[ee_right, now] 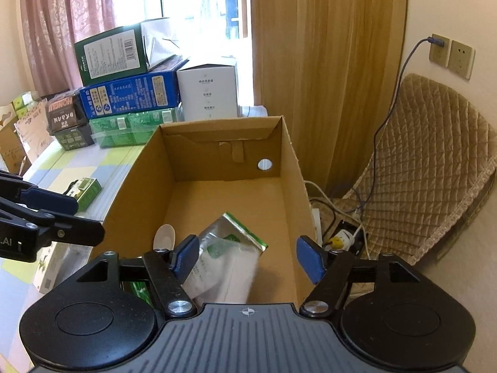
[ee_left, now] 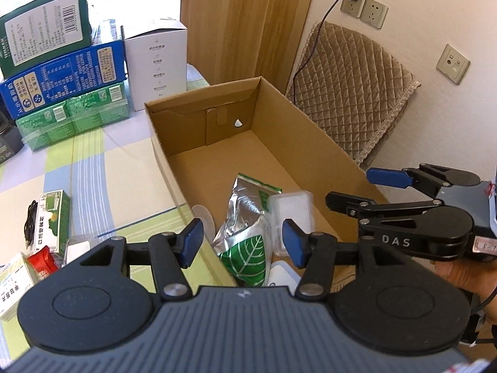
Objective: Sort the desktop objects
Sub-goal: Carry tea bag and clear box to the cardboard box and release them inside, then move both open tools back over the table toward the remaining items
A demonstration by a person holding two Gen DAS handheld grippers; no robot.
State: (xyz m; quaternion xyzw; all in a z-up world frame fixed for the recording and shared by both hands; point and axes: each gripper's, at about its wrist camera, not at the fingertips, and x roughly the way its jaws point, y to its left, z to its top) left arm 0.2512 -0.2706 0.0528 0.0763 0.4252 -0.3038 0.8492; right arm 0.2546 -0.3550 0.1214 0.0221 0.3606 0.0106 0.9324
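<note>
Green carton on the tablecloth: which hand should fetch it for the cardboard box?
Left, probably. The green carton lies left of the cardboard box, on the left tongs' side; they look empty. The right tongs hang over the box, farther away.

We hold our left gripper (ee_left: 242, 242) and right gripper (ee_right: 248, 258) tilted downward, jaws apart, pinching nothing.

Both wrist cameras look steeply down into the open cardboard box (ee_left: 217, 161) from close above its near end. The left one sits over the table-side wall, the right one further right; each catches the other gripper at its edge.
</note>
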